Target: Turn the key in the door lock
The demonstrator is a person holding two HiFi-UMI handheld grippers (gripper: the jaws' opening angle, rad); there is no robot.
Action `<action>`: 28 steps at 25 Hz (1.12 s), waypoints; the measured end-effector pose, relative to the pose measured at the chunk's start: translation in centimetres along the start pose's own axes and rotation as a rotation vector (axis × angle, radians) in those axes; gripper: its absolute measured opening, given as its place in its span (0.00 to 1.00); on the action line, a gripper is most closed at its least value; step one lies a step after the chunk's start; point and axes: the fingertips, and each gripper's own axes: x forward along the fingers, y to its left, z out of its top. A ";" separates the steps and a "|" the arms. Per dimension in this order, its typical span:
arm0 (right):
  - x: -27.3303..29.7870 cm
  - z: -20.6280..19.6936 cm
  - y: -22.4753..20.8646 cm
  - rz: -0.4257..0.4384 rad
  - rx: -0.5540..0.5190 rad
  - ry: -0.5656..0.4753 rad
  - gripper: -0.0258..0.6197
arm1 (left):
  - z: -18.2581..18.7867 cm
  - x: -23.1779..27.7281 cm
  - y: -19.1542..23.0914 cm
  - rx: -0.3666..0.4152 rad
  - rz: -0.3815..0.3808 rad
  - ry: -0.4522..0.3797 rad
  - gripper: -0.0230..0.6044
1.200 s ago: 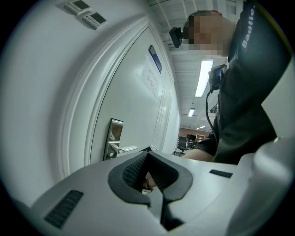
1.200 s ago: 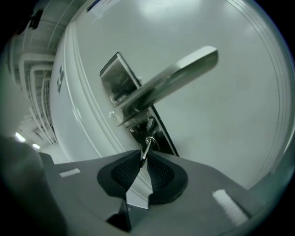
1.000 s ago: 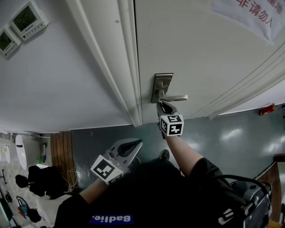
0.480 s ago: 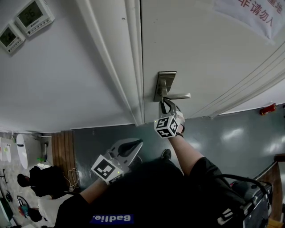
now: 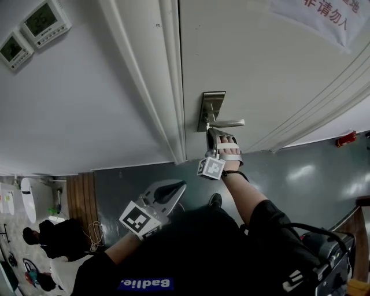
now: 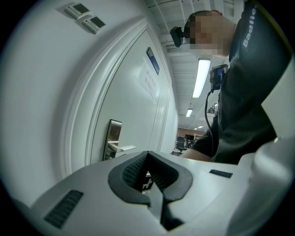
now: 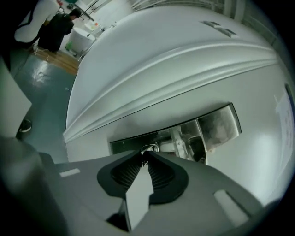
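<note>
A brushed metal lock plate [image 5: 210, 108] with a lever handle [image 5: 229, 123] sits on the white door [image 5: 260, 69]. My right gripper [image 5: 212, 133] points at the plate just under the handle, hand rolled over, its marker cube [image 5: 211, 167] on the left side. In the right gripper view its jaws [image 7: 145, 159] are closing, tips pinched on the small metal key [image 7: 147, 149] in the lock plate [image 7: 203, 131]. The gripper hides the key in the head view. My left gripper [image 5: 178, 186] hangs back near my body, shut and holding nothing [image 6: 147, 155].
The white door frame [image 5: 151, 87] runs left of the lock. Two wall control panels [image 5: 40, 22] hang at top left. A printed sign [image 5: 315, 17] is on the door. A red object [image 5: 346, 140] lies on the grey floor; bags [image 5: 52, 238] sit at lower left.
My right gripper has rolled about its own axis at the lock, so its marker cube swung from on top round to the left side. The left gripper has stayed put.
</note>
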 end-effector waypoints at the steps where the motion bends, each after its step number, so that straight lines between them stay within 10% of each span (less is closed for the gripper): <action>1: 0.0 -0.1 0.1 -0.008 -0.037 -0.002 0.11 | 0.0 0.0 -0.1 0.000 -0.002 -0.002 0.02; 9: 0.2 -0.6 0.8 0.006 -0.193 0.022 0.11 | 0.2 -0.5 -1.0 0.010 -0.014 -0.020 0.02; 28: -15.2 -0.3 1.5 0.218 0.480 -0.046 0.21 | -1.6 -2.6 -7.5 -0.007 -0.103 -0.082 0.02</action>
